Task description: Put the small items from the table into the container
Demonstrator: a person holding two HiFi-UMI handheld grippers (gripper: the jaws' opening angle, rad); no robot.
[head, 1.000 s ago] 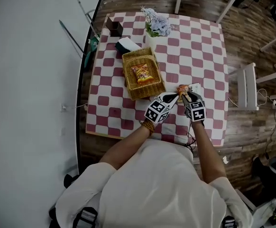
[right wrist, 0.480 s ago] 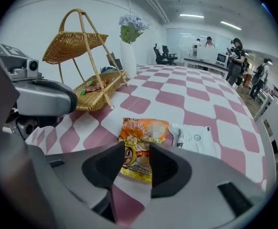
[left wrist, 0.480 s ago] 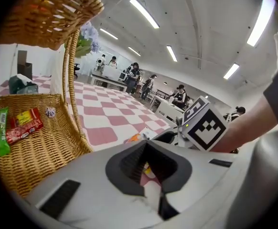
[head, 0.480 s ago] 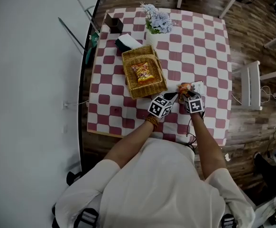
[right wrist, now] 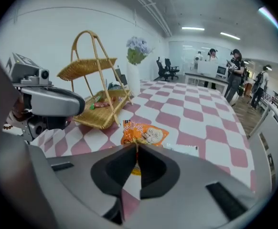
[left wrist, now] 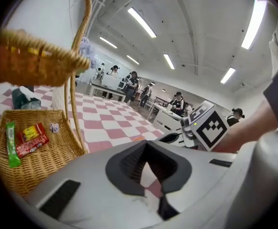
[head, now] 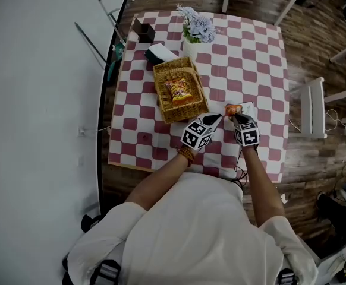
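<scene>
As the right gripper (right wrist: 136, 150) closes on the near edge of the orange snack packet (right wrist: 144, 133), it should pinch squarely before lifting toward the wicker basket (head: 172, 64); the left gripper (left wrist: 151, 178) waits shut and empty.

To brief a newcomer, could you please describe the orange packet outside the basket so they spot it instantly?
On the checked table, look right of the wicker basket. The orange packet lies beside a flat white sachet; only it is orange, its edge in the closing right claw.
</scene>
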